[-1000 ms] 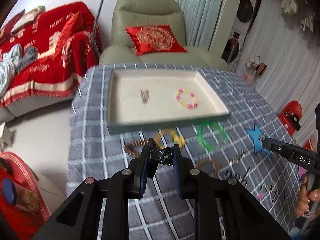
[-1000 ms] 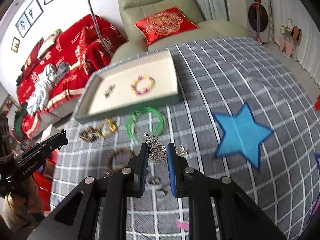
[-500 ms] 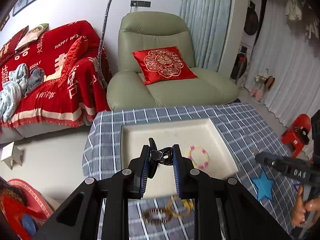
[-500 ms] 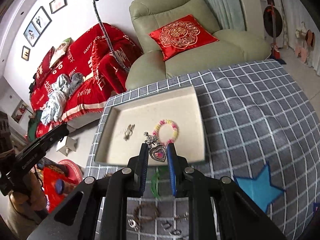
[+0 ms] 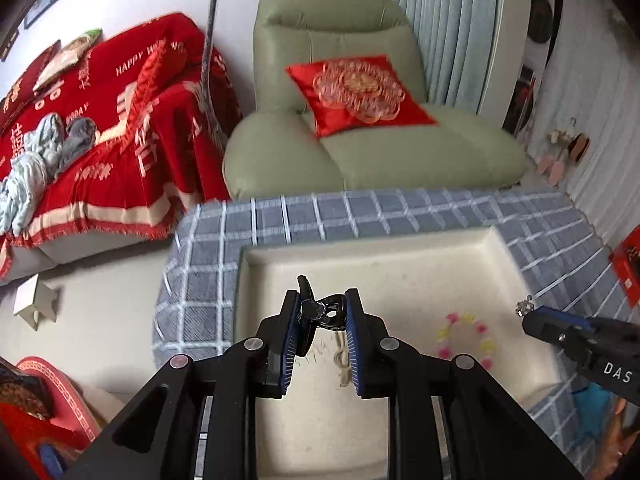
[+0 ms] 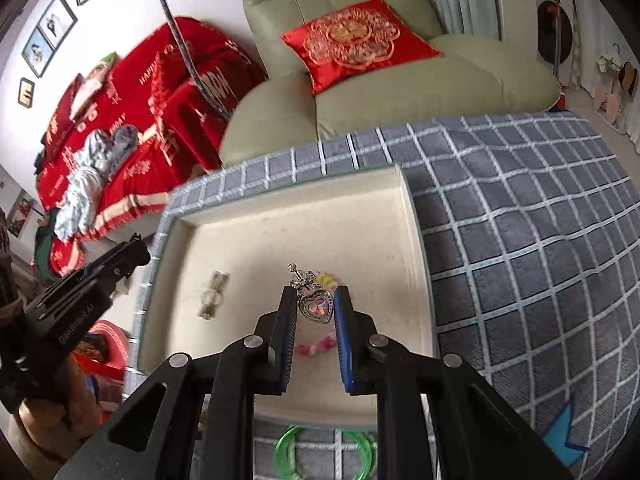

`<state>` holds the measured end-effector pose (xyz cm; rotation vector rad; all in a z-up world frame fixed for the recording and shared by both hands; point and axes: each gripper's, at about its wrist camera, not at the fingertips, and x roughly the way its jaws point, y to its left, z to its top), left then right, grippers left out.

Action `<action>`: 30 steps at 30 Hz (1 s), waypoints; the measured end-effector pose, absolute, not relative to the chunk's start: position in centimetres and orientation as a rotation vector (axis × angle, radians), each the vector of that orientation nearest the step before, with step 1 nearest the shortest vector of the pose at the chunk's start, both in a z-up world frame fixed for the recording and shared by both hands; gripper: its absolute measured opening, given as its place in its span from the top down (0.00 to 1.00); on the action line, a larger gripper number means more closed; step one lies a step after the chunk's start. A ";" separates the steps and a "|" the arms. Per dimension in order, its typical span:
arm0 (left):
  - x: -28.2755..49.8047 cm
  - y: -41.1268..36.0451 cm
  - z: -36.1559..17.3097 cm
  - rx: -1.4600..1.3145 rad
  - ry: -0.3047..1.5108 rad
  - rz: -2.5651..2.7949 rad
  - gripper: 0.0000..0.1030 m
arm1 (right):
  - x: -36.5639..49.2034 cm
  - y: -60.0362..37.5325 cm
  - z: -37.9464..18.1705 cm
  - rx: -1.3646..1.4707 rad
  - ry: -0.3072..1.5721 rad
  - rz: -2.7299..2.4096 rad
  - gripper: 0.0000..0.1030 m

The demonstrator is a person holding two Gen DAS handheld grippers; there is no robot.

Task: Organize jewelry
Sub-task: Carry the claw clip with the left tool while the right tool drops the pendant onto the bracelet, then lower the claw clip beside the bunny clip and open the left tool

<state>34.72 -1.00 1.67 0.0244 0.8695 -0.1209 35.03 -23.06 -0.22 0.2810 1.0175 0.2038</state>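
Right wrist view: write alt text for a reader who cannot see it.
The right gripper pinches a silver heart-shaped pendant above a cream rectangular tray on a grey checked tablecloth. In the tray lie a pink-and-yellow beaded bracelet and a small pale trinket; the left gripper enters from the left.

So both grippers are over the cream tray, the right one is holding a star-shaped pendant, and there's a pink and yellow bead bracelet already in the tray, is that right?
Nearly. The right gripper holds a heart-shaped pendant, not a star-shaped one; the right wrist view shows it clearly. The rest stands: both grippers are over the cream tray, and the pink and yellow bead bracelet lies in it.
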 end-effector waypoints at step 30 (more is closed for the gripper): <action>34.4 -2.5 -4.1 0.099 0.928 -0.095 0.34 | 35.3 -22.4 -3.1 0.267 1.012 0.194 0.41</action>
